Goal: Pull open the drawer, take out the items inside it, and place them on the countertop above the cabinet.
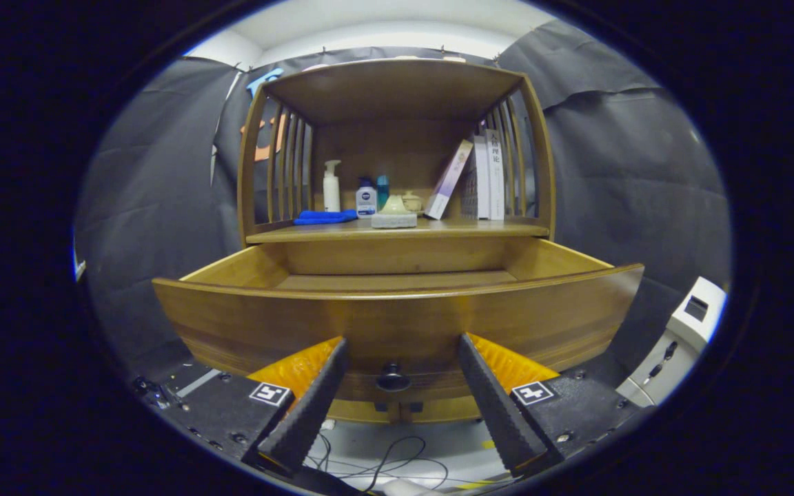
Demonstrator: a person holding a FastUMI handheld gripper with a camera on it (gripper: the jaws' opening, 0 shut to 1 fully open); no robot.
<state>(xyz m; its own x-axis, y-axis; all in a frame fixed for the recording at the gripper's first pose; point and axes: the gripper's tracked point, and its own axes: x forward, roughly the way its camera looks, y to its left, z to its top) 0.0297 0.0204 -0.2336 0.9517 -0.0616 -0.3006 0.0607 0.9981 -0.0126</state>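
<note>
Hand-held gripper (397, 386) hangs spread wide and holding nothing, its fingers flanking the knob (393, 377) on the front of the drawer (397, 313) without touching it. That drawer stands pulled out, running straight away from the fingers; its inside lies up and beyond them, contents hidden by the front panel. Above sits the tabletop (397, 231).

Wooden countertop (480, 229) carries blue cloth (324, 217), bottles (331, 186), books (490, 176) — all upright or leaning.

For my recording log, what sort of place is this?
Probably a staged recording booth, not a home: black cloth walls surround a wooden cabinet, loose cables on the floor, open gripper facing the pulled-out drawer.
</note>
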